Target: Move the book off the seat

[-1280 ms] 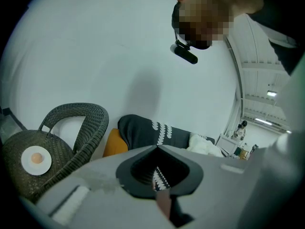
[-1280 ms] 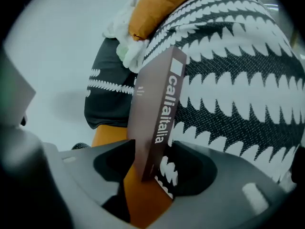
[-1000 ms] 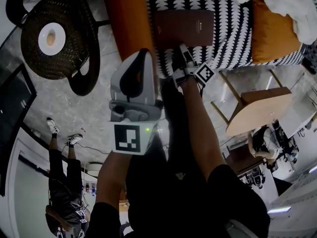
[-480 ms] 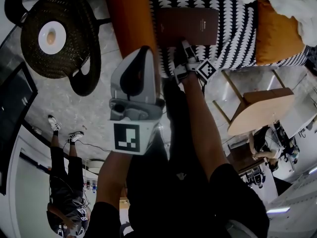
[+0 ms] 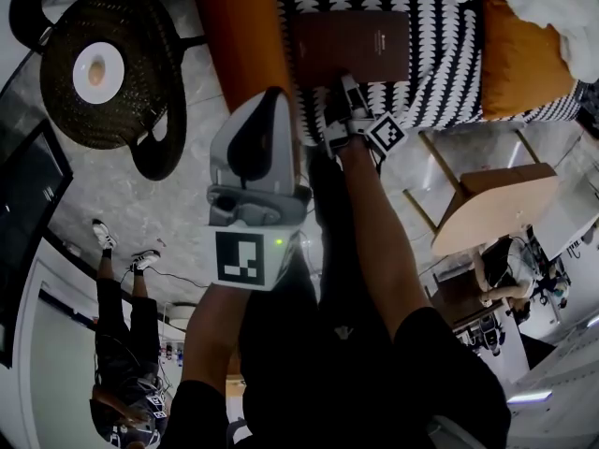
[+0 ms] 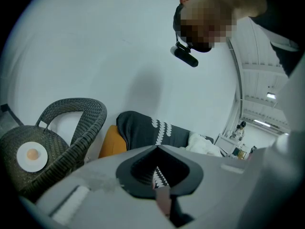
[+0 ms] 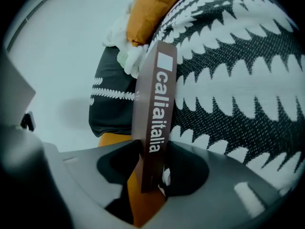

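Closing a little, the right gripper's [image 5: 340, 89] jaws have just drawn in round the book [image 5: 348, 47], whose spine stands between them; some gap still shows beside it, so they are fairly wide and not yet pressing; nothing else has shifted. The book lies flat on the black-and-white seat [image 5: 449, 73], near its front edge, with the gripper at the book's near side; an orange cushion [image 5: 519, 54] sits further along the seat, well apart from the book. The left gripper [image 6: 161, 197] hangs lower and nearer the person, over the floor beside the sofa's orange front [image 5: 239, 36]; its jaws look drawn close together with nothing between them. A wicker chair [image 5: 140, 101] with a plate [image 5: 97, 73] on it stands off to the left.
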`<state>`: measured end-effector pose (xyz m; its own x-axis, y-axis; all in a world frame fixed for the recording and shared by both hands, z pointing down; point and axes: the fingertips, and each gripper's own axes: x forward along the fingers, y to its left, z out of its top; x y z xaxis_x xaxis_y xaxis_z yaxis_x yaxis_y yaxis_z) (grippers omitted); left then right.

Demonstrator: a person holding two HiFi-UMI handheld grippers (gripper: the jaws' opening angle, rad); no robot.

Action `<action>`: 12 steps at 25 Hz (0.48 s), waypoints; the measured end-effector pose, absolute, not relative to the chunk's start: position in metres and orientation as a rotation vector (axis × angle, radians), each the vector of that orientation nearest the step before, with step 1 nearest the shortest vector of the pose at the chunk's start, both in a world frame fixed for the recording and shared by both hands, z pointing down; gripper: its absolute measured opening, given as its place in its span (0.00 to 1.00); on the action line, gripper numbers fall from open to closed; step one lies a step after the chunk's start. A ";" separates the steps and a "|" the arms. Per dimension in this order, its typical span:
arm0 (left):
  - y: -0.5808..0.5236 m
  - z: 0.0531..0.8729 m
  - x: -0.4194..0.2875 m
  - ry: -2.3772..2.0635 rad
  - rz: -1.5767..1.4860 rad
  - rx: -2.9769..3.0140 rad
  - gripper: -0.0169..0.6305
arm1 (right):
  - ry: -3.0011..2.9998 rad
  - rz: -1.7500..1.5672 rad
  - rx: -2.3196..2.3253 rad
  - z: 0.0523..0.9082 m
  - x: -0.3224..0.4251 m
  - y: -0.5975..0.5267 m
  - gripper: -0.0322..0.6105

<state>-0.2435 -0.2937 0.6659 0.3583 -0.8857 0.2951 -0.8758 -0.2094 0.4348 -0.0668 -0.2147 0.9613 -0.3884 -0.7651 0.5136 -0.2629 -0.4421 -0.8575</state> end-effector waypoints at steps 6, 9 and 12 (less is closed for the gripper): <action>-0.295 0.662 -0.243 -1.530 -0.020 2.088 0.04 | 1.485 -1.857 -1.538 0.944 -0.060 -0.227 0.32; -0.293 0.661 -0.246 -1.540 -0.018 2.076 0.04 | 1.572 -1.833 -1.580 0.932 -0.054 -0.235 0.31; -0.292 0.657 -0.246 -1.550 -0.030 2.080 0.04 | 1.726 -1.769 -1.563 0.913 -0.057 -0.249 0.30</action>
<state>-0.2463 -0.2919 0.6568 0.3376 -0.8943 0.2938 -0.8821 -0.1917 0.4302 -0.0570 -0.2488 0.9133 -0.4116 -0.7538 0.5122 -0.4932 -0.2884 -0.8207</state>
